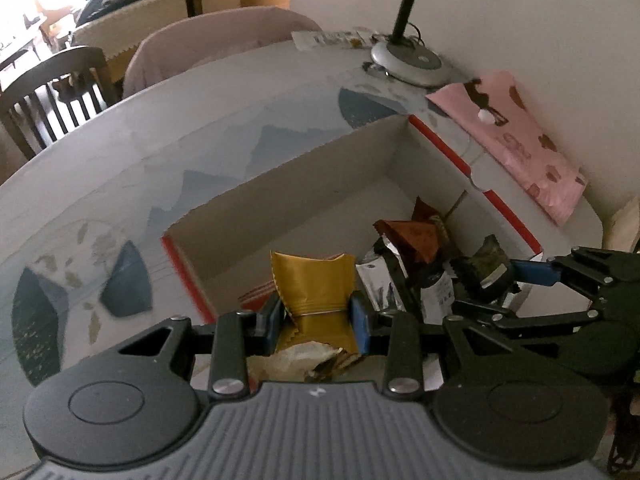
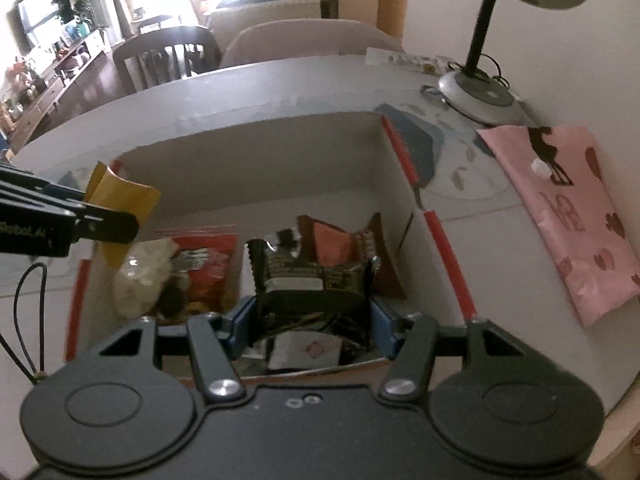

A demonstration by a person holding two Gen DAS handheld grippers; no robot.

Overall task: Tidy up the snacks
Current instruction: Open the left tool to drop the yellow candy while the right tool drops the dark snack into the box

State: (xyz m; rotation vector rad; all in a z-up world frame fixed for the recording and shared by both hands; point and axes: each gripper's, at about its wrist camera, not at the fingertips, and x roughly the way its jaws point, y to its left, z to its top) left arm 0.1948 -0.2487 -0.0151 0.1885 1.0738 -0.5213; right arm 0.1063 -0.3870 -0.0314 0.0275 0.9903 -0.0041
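Note:
My left gripper (image 1: 318, 314) is shut on a gold snack packet (image 1: 312, 284), held above the near left part of a white cardboard box (image 1: 280, 200) with red edges. My right gripper (image 2: 310, 318) is shut on a dark, shiny snack packet (image 2: 312, 272) over the near right part of the same box (image 2: 248, 168). In the right wrist view the gold packet (image 2: 120, 200) and the left gripper's fingers (image 2: 108, 220) show at the left. Brown packets (image 1: 416, 236) lie at the box's right side; a red packet (image 2: 208, 264) and a pale one (image 2: 140, 280) lie at its left.
The box sits on a round table (image 1: 120, 168) with a blue-patterned cloth. A pink bag (image 1: 516, 136) leans by the wall at the right, behind it a desk lamp (image 1: 408, 60). Chairs (image 1: 52, 96) stand beyond the far edge.

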